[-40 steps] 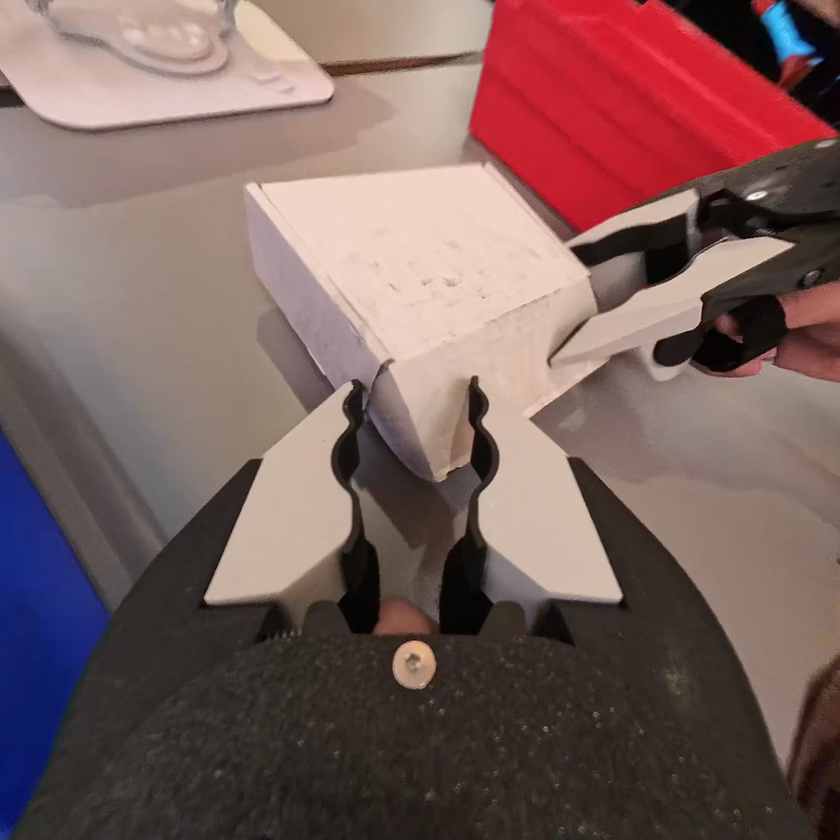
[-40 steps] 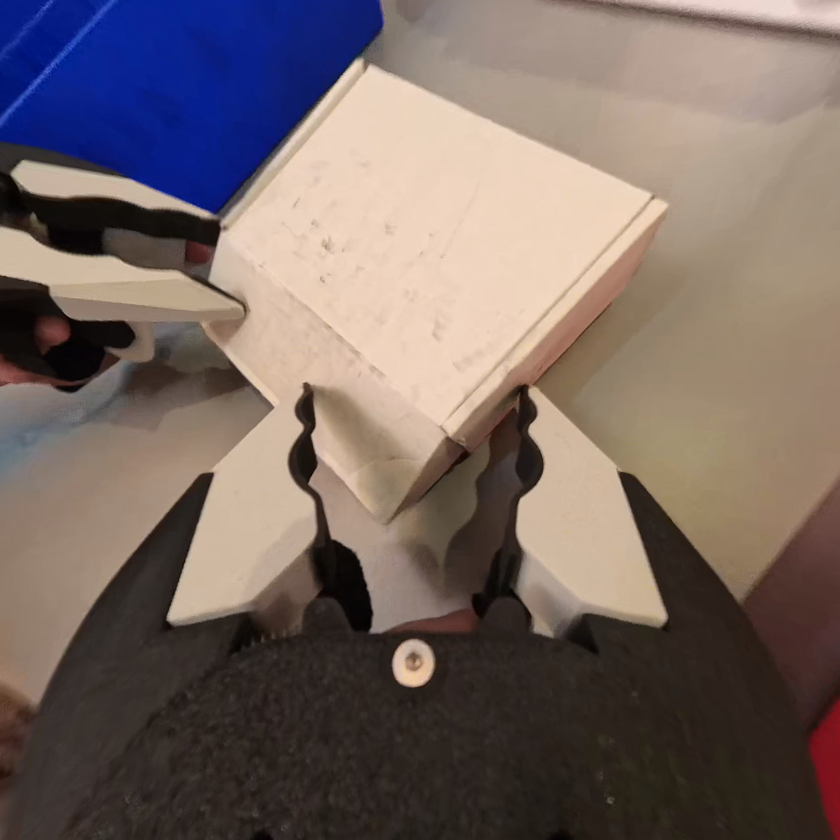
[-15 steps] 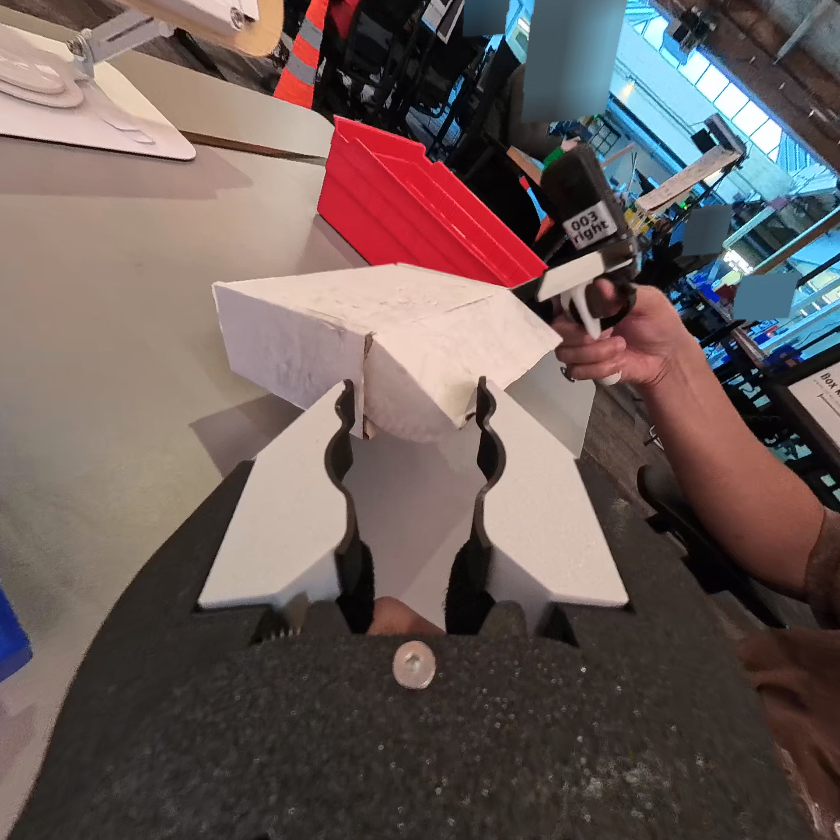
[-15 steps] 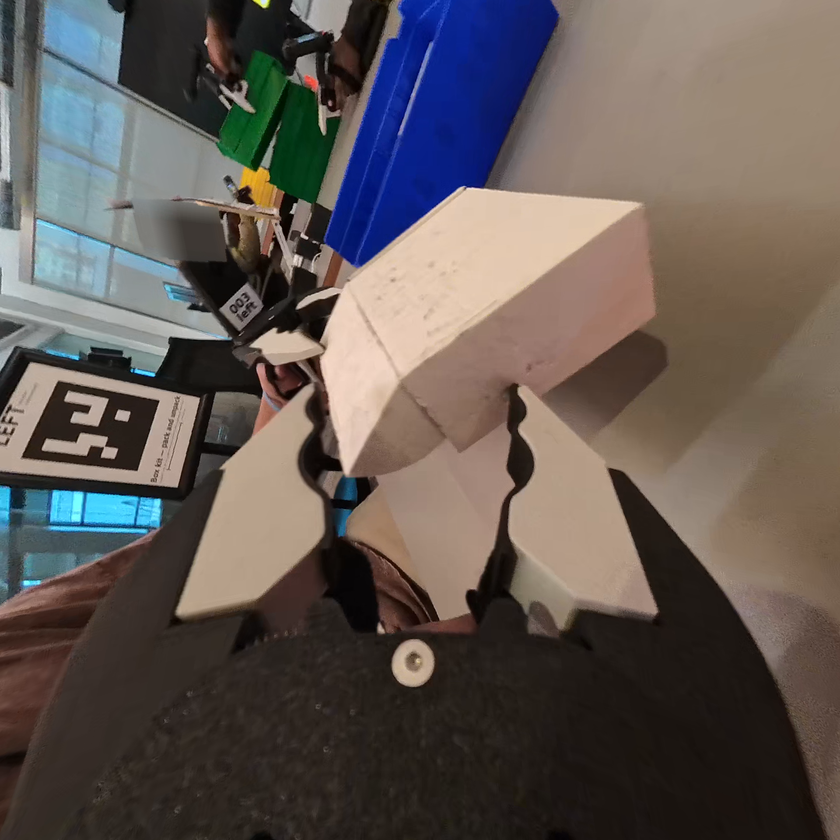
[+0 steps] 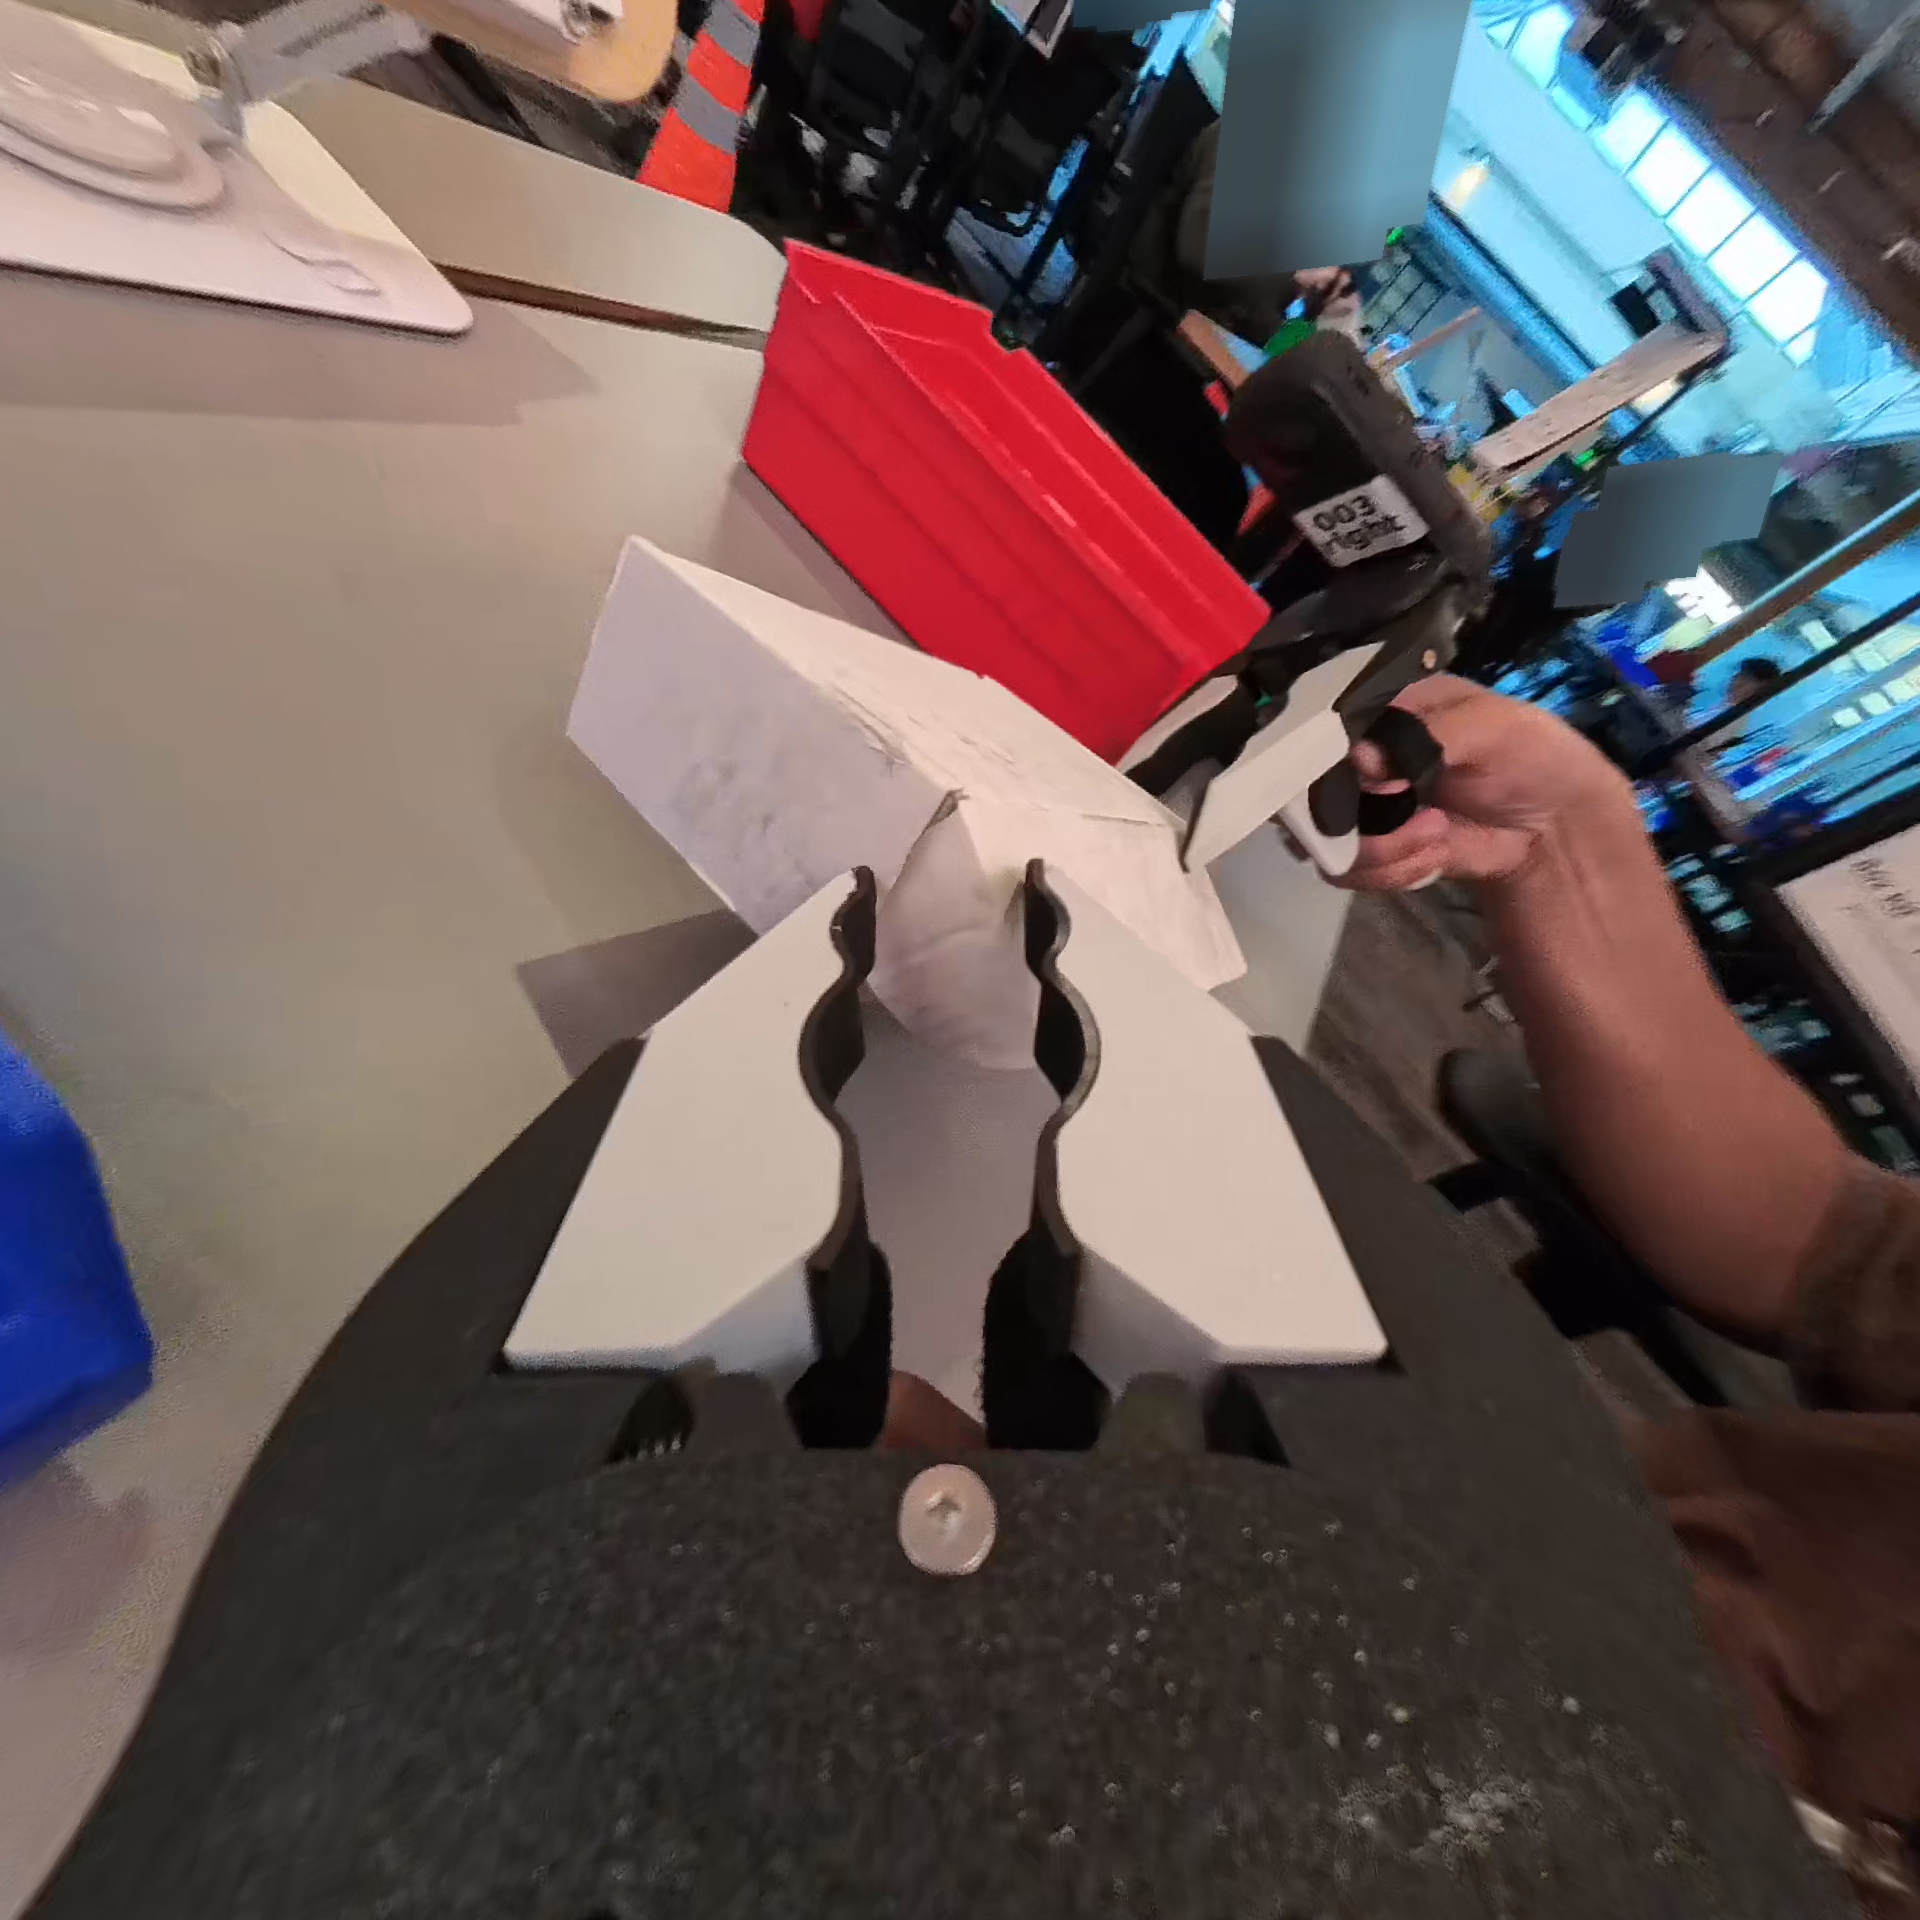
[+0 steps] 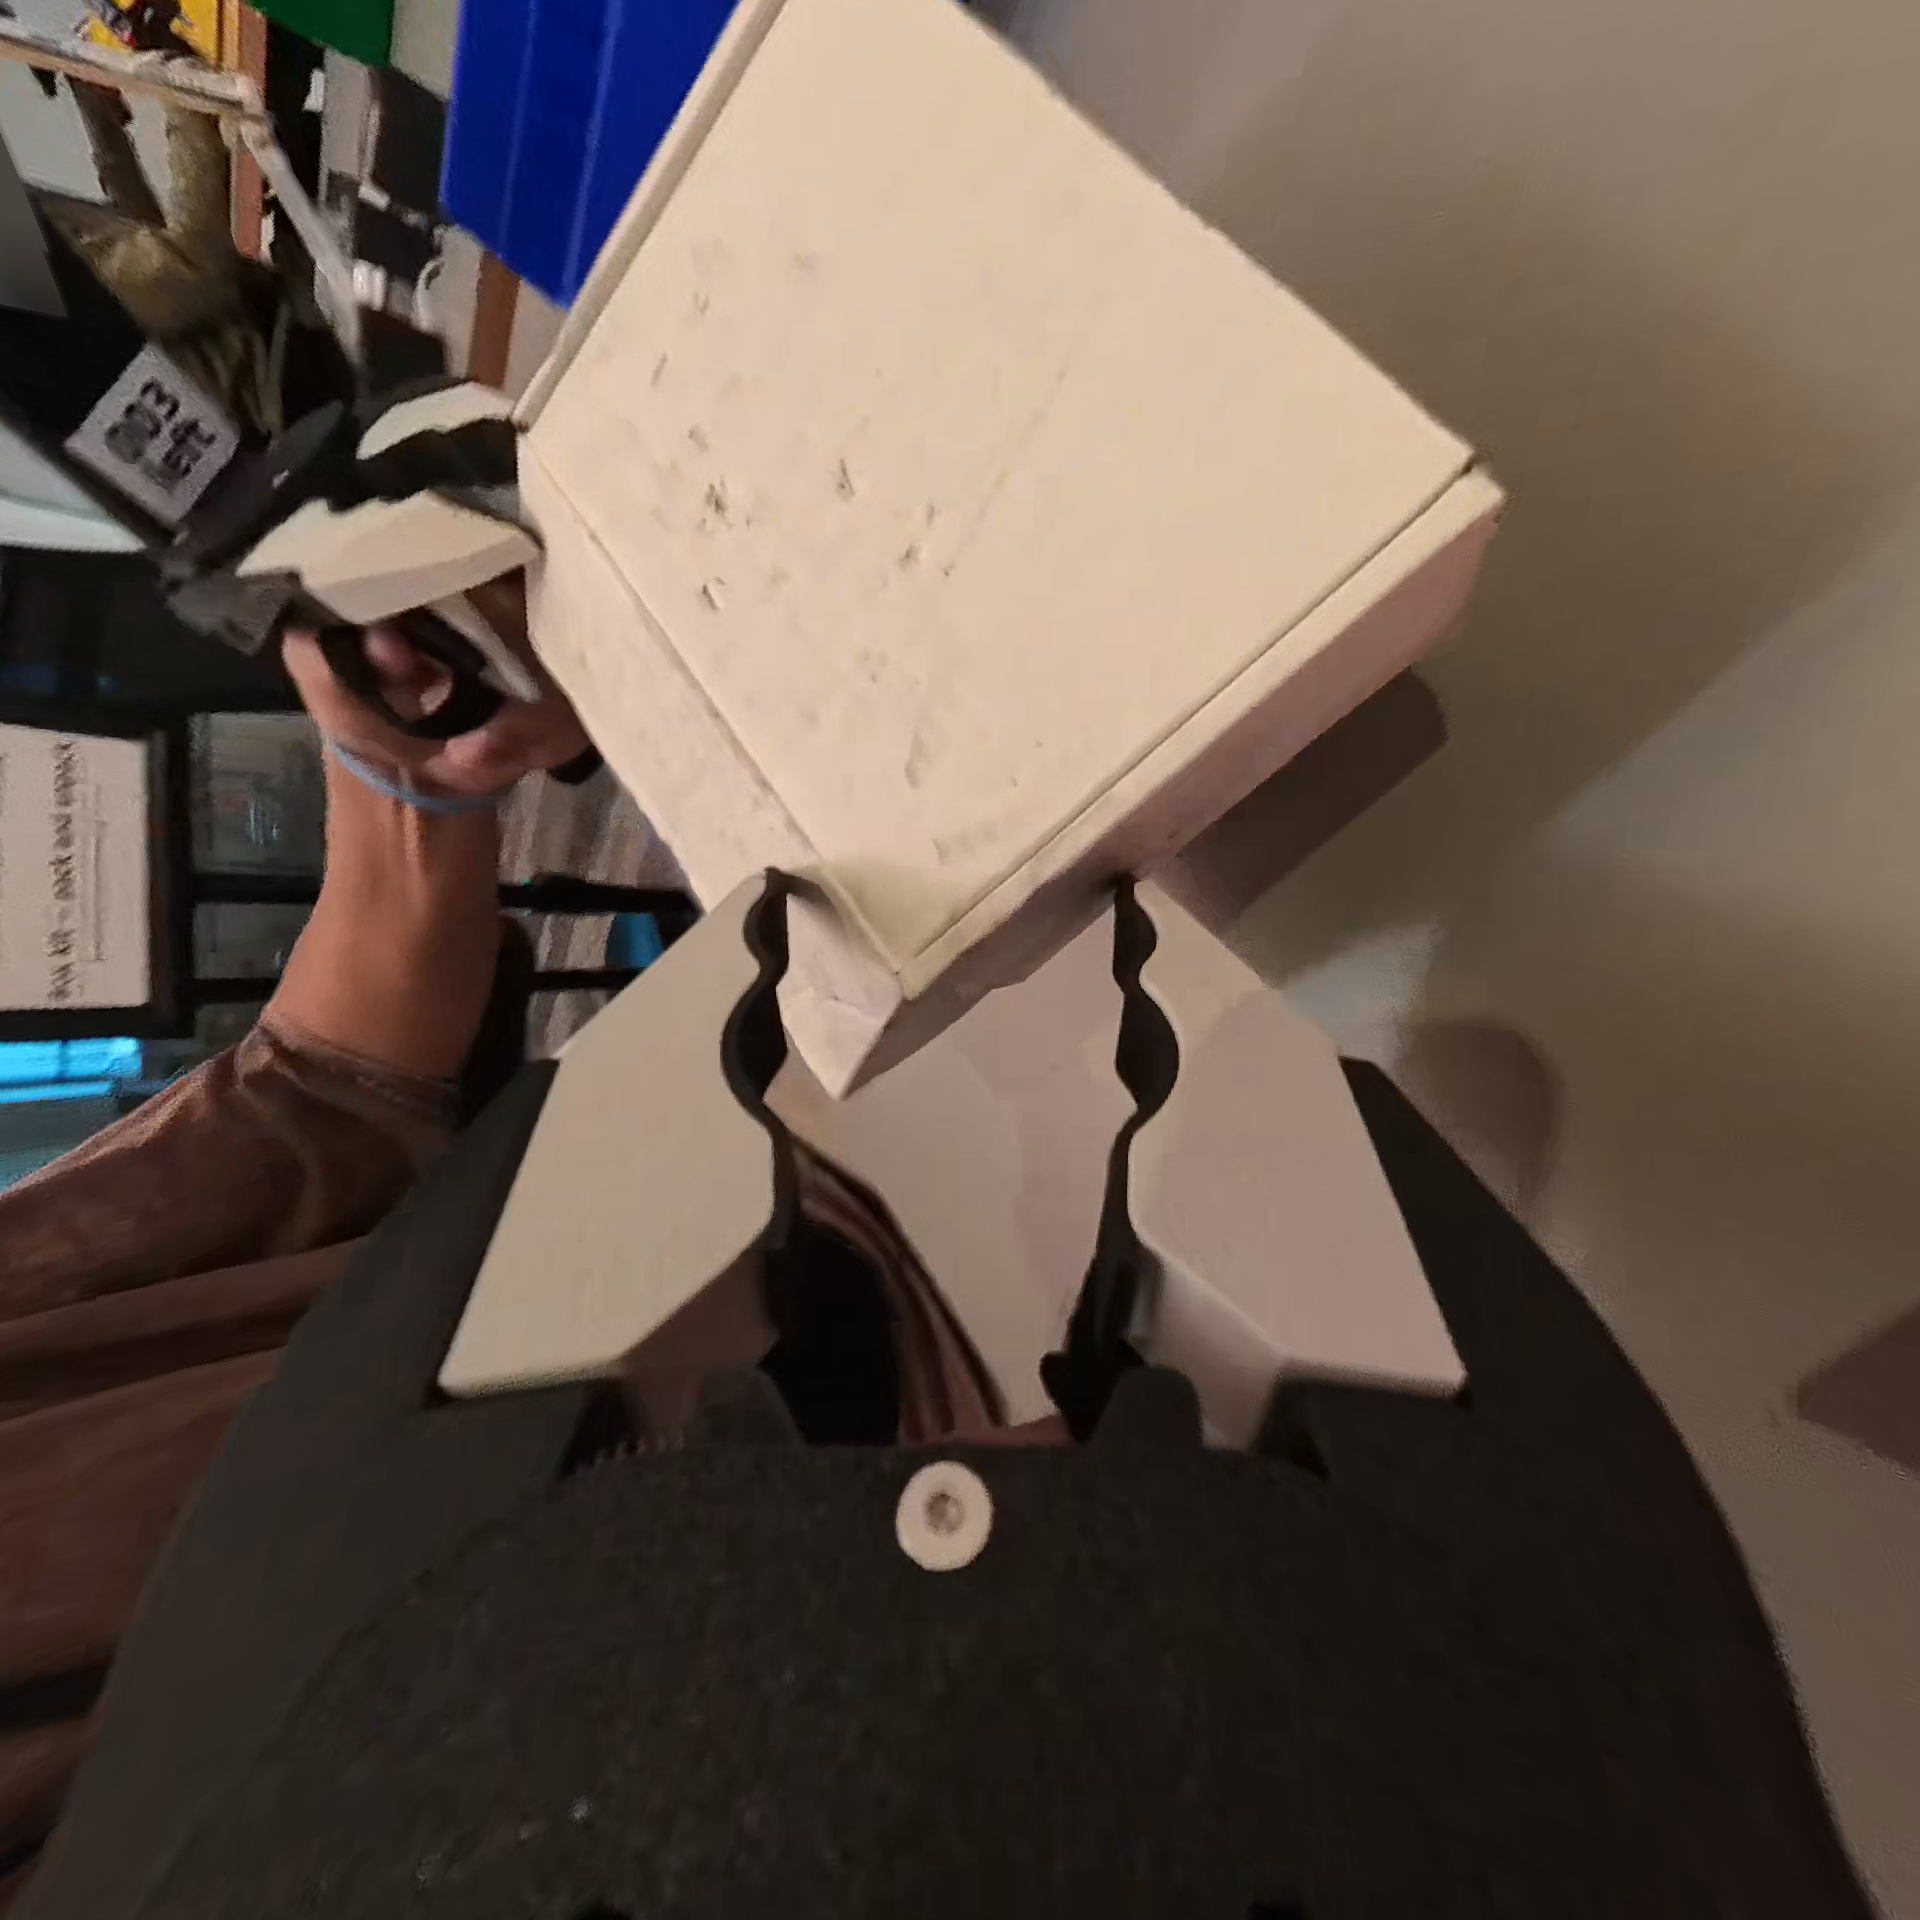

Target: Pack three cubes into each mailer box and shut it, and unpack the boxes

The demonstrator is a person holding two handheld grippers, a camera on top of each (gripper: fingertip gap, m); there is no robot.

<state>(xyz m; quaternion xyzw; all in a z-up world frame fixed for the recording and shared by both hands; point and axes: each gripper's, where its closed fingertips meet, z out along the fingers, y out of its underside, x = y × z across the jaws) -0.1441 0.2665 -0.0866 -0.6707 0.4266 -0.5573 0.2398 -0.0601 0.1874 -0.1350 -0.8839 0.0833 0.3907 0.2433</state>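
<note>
White mailer box (image 5: 769,748), lid shut, scuffed on top: held tilted above the grey table (image 5: 260,582), one corner up. Left gripper (image 5: 948,894): tongs pinching a box corner at 12 o'clock. Right gripper (image 6: 951,914): tongs clamped across another corner, at 12 o'clock. Red bin (image 5: 966,520): on the table at 1 o'clock, behind the box. Blue bin (image 5: 52,1247): at 9 o'clock, table edge.

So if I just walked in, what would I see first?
A closed white mailer box held tilted in the air over the grey table, with the left gripper and the right gripper each pinching a corner. Behind it sits a bright red bin, and a blue bin at the left edge.
</note>
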